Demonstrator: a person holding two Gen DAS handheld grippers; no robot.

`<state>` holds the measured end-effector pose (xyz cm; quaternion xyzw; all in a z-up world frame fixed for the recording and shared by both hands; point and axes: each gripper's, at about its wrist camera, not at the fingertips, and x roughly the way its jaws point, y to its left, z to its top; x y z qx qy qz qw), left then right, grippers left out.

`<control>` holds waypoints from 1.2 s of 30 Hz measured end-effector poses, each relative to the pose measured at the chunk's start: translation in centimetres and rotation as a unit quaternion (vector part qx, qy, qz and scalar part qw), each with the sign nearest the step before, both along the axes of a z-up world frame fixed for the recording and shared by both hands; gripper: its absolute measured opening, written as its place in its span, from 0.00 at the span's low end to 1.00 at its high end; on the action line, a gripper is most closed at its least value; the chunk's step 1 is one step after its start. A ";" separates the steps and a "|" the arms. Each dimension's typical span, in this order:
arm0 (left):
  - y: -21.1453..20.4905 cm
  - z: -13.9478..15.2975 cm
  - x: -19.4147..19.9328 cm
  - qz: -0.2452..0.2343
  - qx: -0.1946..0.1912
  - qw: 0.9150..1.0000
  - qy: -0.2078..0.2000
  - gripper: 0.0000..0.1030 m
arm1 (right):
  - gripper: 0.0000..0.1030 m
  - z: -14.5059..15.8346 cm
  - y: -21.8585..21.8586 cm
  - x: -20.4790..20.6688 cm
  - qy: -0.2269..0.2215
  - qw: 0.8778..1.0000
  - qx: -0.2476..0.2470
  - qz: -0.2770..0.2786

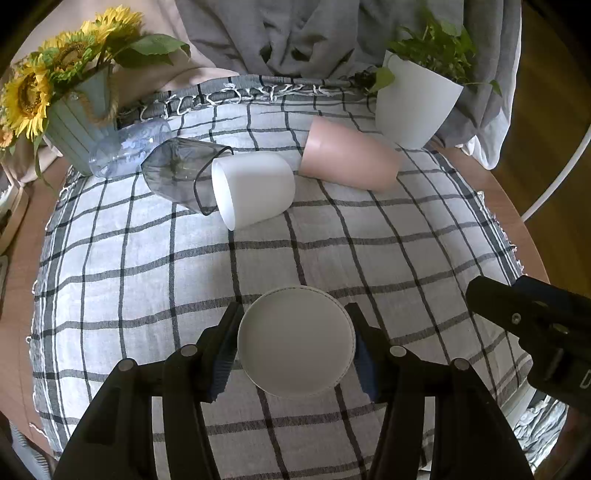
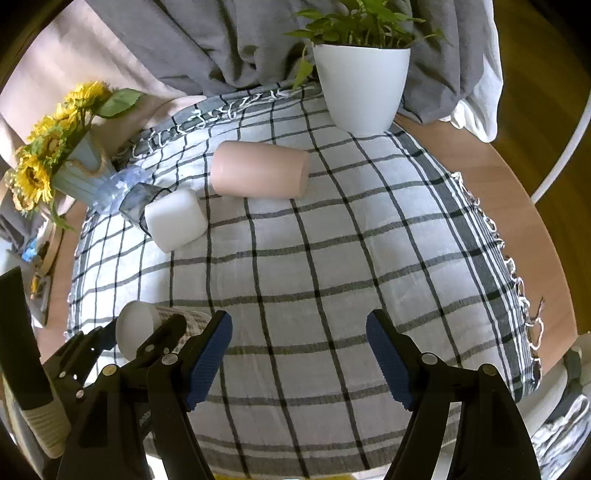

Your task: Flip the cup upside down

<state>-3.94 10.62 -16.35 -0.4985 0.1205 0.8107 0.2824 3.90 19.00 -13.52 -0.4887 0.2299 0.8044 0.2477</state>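
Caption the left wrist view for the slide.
Left hand-held gripper clamps a paper cup base-outward above the checked tablecloth.

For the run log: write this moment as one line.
left tongs: shut on paper cup, base toward camera | right tongs: open, empty | pink cup, white cup: on sides

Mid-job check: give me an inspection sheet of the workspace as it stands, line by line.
Surface: checked cloth over a round wooden table.
Job's things: paper cup in the left claw, flat base toward the camera.
Clutter: white cup, pink cup and grey glass, all on their sides; clear bottle.
Grippers: left claw shut on the paper cup; right claw open, holding nothing.
Cables: nothing seen.
Surroundings: sunflower vase, potted plant, grey fabric.
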 end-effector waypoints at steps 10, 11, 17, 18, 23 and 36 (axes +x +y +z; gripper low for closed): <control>-0.4 0.7 0.2 0.008 0.001 1.000 0.001 0.90 | 0.79 1.0 -0.3 0.6 0.007 1.000 0.014 -0.008; -0.5 1.0 0.2 0.008 0.004 1.000 0.002 0.90 | 0.79 1.2 -0.4 0.7 0.008 1.000 0.018 -0.010; -1.6 3.1 1.0 0.013 0.020 1.000 0.004 0.94 | 0.80 3.2 -1.0 1.7 0.030 0.999 0.027 -0.014; -2.0 3.9 1.3 0.019 0.023 0.999 0.011 0.95 | 0.81 3.9 -1.3 2.1 0.038 0.999 0.033 -0.013; -4.4 7.3 2.9 0.050 0.028 0.996 0.064 1.00 | 0.86 6.9 -2.9 3.7 0.072 0.996 0.057 -0.002; -10.2 12.2 6.9 0.119 0.022 0.984 0.131 1.00 | 0.89 10.5 -7.3 6.6 0.127 0.988 0.075 0.039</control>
